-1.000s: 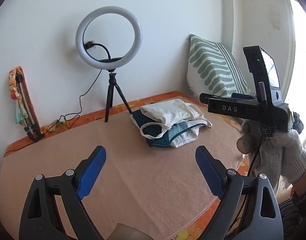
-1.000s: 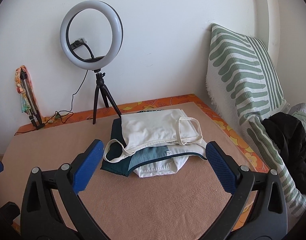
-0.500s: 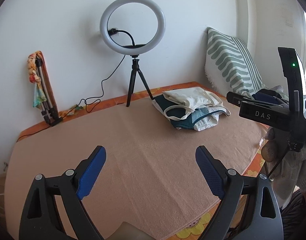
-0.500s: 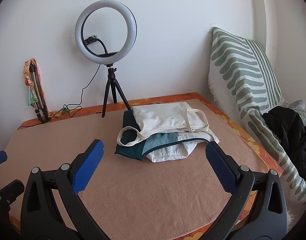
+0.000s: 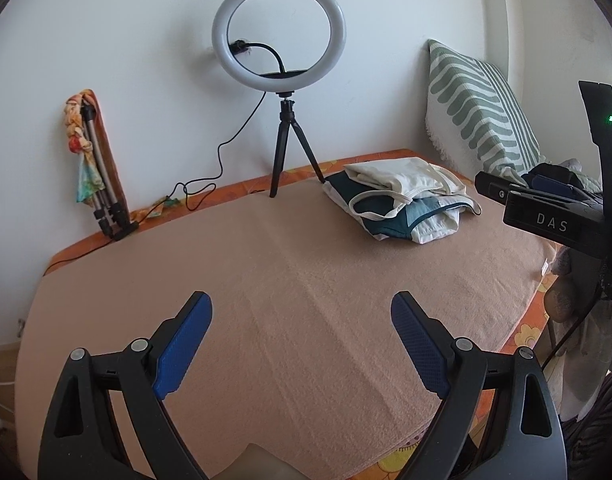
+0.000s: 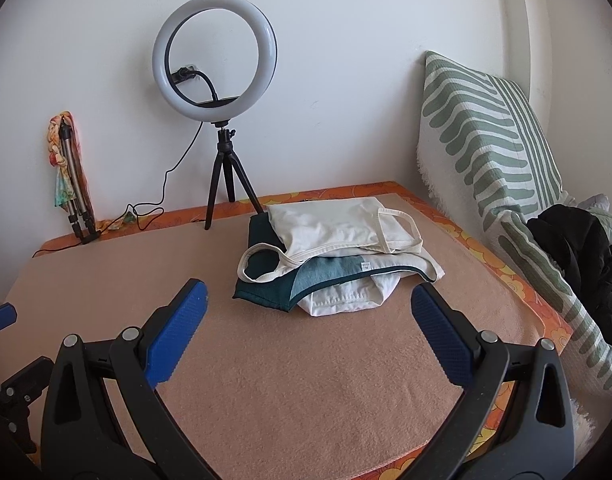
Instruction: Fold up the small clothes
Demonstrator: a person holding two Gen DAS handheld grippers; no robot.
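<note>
A stack of folded small clothes point(image 6: 334, 256) lies on the peach blanket point(image 6: 290, 392): a cream tank top point(image 6: 330, 226) on top, a teal garment point(image 6: 278, 288) under it, a white one point(image 6: 346, 298) at the bottom. The stack shows far right in the left wrist view point(image 5: 402, 204). My right gripper point(image 6: 306, 332) is open and empty, short of the stack. My left gripper point(image 5: 302, 344) is open and empty over bare blanket point(image 5: 290, 280), left of the stack. The right gripper's body point(image 5: 554, 216) shows at the right edge.
A ring light on a tripod point(image 6: 222, 128) stands at the back by the wall, its cable trailing left. A folded tripod with a colourful cloth point(image 6: 72, 180) leans at the back left. A green striped pillow point(image 6: 490, 152) and dark clothes point(image 6: 578, 256) lie right.
Both grippers have drawn back and swung left from the stack, which now sits farther away and more to the right. Both stay open and empty.
</note>
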